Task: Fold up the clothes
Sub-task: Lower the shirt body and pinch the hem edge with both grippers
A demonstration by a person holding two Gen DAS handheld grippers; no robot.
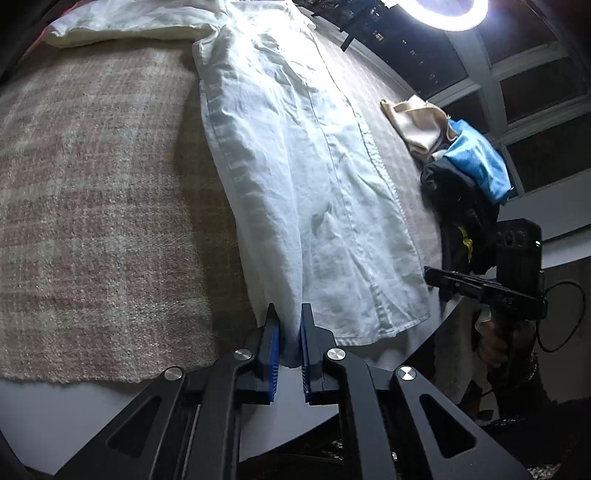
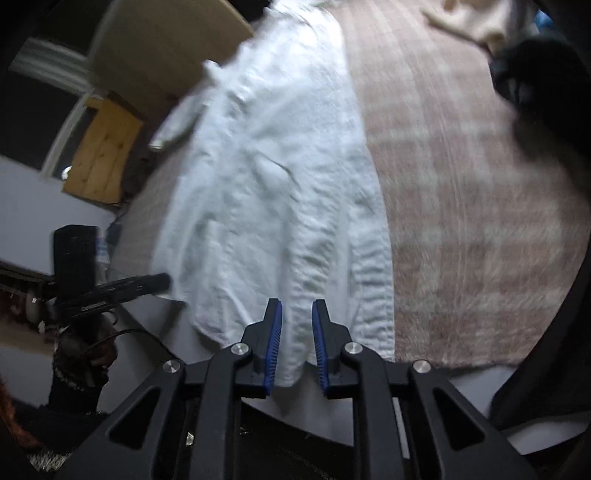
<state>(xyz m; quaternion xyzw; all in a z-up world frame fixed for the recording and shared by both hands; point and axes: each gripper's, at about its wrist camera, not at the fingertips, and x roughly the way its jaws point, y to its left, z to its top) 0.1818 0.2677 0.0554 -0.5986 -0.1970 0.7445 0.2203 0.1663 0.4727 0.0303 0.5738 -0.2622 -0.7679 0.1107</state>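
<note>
A white shirt [image 1: 295, 155] lies stretched lengthwise on a pink-and-cream plaid blanket [image 1: 92, 192]. My left gripper [image 1: 289, 314] is at the shirt's near hem, shut on a raised fold of the cloth between its blue pads. In the right wrist view, which is blurred, the same white shirt [image 2: 266, 177] runs away from me. My right gripper [image 2: 297, 308] is over the shirt's near edge. Its jaws stand slightly apart, open, with the cloth lying loosely between the pads.
A cream cloth [image 1: 417, 125], a blue cloth [image 1: 476, 158] and a dark garment [image 1: 458, 206] are piled at the blanket's right edge. A cream folded cloth [image 1: 129, 26] lies at the far end. The white table edge [image 1: 74, 406] is close. A ring light [image 1: 443, 14] glares above.
</note>
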